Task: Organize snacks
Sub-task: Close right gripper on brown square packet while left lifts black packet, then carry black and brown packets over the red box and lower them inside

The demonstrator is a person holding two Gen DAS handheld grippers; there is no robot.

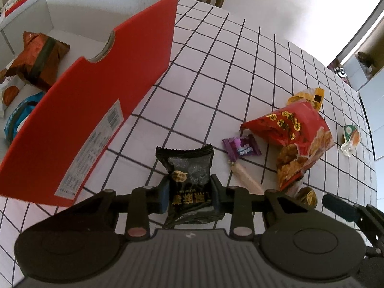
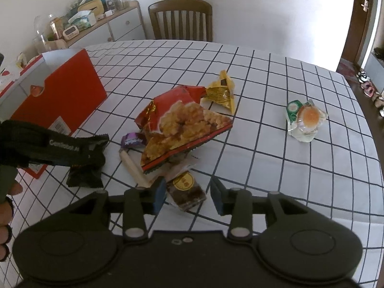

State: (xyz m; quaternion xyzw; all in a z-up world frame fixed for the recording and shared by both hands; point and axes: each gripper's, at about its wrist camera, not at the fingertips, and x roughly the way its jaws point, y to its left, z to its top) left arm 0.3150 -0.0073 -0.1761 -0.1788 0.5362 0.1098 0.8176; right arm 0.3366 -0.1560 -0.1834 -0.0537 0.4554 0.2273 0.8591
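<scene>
My left gripper (image 1: 189, 193) is shut on a black snack packet (image 1: 188, 168), held just above the checked tablecloth beside the red box (image 1: 96, 110); the packet also shows in the right wrist view (image 2: 84, 172). My right gripper (image 2: 188, 195) is open, its fingers on either side of a brown packet with a gold label (image 2: 186, 189) that lies on the table. A big red snack bag (image 2: 182, 124) lies just beyond it, also seen in the left wrist view (image 1: 295, 139).
The red box holds a brown packet (image 1: 38, 60) and a blue-white packet (image 1: 19, 117). On the table lie a purple candy (image 1: 241, 147), a tan stick snack (image 2: 134, 165), a yellow packet (image 2: 220, 93) and a clear jelly cup (image 2: 306, 120). A chair (image 2: 181, 19) stands behind.
</scene>
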